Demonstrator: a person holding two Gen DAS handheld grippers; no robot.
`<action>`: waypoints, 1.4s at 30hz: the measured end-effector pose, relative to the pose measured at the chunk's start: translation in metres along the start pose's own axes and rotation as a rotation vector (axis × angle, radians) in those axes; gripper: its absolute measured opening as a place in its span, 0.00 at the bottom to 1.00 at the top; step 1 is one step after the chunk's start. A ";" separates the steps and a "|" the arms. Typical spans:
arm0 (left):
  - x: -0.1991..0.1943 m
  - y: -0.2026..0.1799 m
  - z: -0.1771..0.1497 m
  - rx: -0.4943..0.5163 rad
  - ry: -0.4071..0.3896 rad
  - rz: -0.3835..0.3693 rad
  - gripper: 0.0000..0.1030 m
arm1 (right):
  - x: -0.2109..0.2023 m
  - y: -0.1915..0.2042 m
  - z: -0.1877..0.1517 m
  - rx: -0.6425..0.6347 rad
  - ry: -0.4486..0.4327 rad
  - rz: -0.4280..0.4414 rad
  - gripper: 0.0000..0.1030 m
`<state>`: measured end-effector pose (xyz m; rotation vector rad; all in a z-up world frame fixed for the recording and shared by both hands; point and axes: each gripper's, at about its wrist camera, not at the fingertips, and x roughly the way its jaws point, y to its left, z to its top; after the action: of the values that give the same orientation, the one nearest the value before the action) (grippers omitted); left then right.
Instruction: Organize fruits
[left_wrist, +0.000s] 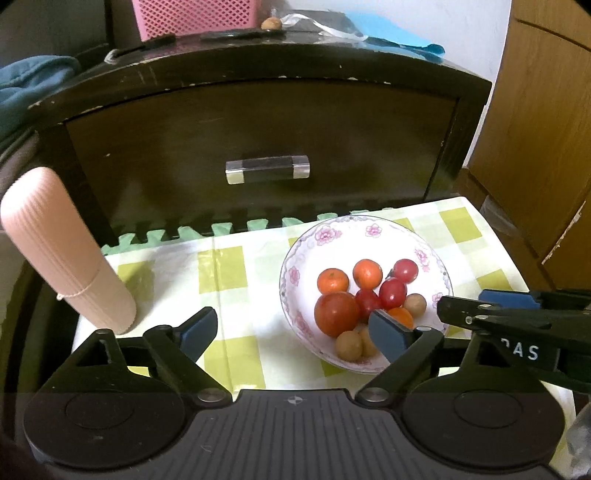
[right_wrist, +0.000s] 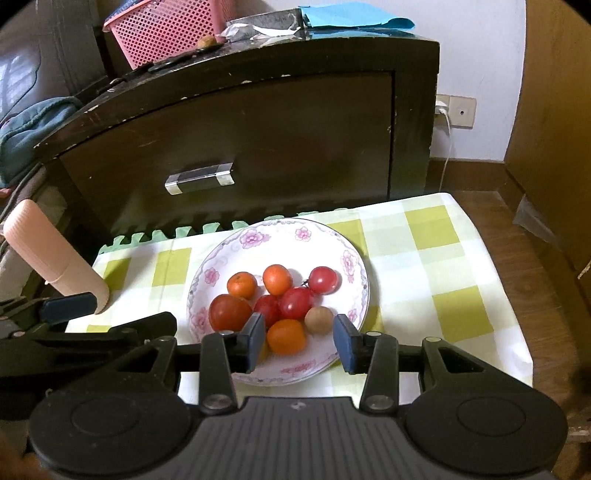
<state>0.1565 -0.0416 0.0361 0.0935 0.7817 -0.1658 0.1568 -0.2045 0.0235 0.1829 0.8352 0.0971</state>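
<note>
While the right gripper (right_wrist: 299, 341), jaws spread, hovers over the near rim of the flowered white china bowl (right_wrist: 236, 247), it should straddle the small orange citrus (right_wrist: 287, 336) squarely; the left gripper (left_wrist: 293, 328) idles, spread wide.

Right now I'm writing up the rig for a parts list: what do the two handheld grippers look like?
Both match. The left gripper and right gripper have black angular linkage arms with silver pivot screws, blue rectangular finger pads, a ribbed dark grey base between two round black discs, and a small crosshair mark. In the left view, the right gripper's side shows white letters "DAS". No cables or sleeves visible.
</note>
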 end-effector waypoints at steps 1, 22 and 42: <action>-0.002 -0.001 -0.001 0.003 -0.003 0.007 0.91 | -0.003 0.000 -0.002 0.002 -0.003 0.001 0.39; -0.044 -0.007 -0.046 0.012 -0.087 0.037 1.00 | -0.054 0.002 -0.048 0.009 -0.037 0.009 0.39; -0.073 -0.010 -0.087 -0.008 -0.030 0.011 1.00 | -0.088 0.003 -0.101 0.031 -0.015 0.006 0.42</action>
<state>0.0432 -0.0306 0.0260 0.0871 0.7520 -0.1537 0.0227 -0.2032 0.0216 0.2150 0.8212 0.0878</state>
